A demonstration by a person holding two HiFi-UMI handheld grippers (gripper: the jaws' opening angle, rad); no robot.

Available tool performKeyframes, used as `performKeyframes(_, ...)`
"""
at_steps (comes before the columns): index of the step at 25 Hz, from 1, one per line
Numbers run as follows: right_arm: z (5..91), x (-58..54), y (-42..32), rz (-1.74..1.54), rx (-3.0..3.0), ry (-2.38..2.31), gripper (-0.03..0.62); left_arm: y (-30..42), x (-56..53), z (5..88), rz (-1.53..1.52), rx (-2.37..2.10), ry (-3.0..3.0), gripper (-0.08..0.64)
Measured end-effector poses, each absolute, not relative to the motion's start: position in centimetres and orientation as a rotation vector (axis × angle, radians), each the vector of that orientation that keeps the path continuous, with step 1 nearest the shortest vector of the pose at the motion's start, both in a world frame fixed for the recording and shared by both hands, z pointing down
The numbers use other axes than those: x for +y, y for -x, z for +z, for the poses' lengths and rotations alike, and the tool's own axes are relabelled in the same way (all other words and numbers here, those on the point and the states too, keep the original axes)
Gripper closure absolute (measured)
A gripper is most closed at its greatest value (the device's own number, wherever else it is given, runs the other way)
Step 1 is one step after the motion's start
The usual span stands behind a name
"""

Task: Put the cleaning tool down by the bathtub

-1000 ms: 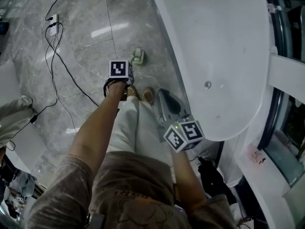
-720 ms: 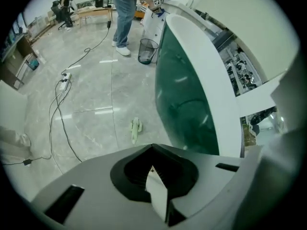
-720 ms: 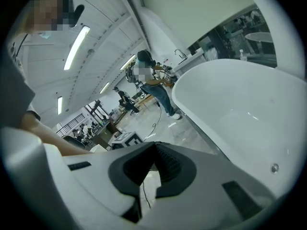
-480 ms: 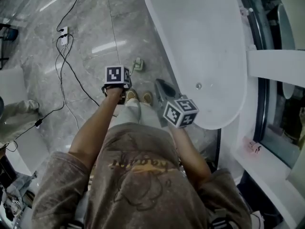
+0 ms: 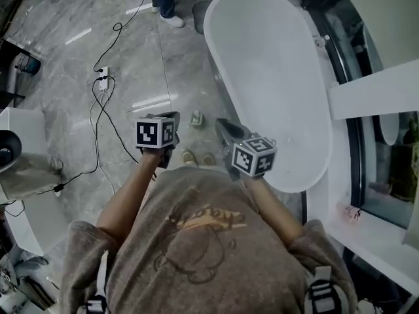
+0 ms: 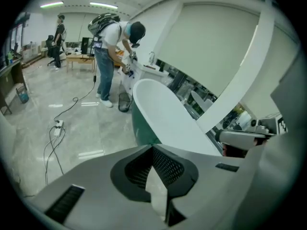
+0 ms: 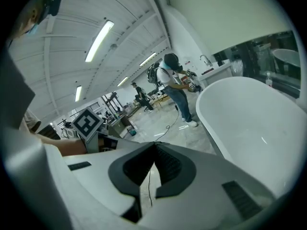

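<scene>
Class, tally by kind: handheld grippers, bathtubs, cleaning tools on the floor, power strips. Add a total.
Grey two-jaw grippers: 2 (left gripper, right gripper)
White oval bathtub: 1
Small pale-green floor cleaning tool: 1
White power strip: 1
Total: 5

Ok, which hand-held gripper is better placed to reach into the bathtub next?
Probably the right hand-held gripper: it hangs beside the bathtub rim, while the left hand-held gripper is farther out over the floor.

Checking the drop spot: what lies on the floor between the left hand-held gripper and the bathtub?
The head view shows the small pale cleaning tool on the grey floor there, apart from the left hand-held gripper and beside the bathtub.
</scene>
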State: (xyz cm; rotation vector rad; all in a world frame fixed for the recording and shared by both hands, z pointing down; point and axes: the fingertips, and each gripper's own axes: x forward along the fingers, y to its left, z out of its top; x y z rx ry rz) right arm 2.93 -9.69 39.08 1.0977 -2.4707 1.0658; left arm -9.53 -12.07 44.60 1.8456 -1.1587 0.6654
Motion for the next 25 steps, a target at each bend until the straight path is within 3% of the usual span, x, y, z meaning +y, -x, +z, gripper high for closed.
performKeyframes(14, 25.3, -9.0, 0.1, 0.668, -2.827, -1.008, 0.594, 9.5, -9.7, 27.5, 0.224, -1.175, -2.269, 0.559)
performKeyframes(25, 23.5, -8.9, -0.7, 0.538, -2.887, -0.998, 0.594, 9.0, -9.9, 24.4, 0.181, -1.284, -2.459, 0.56)
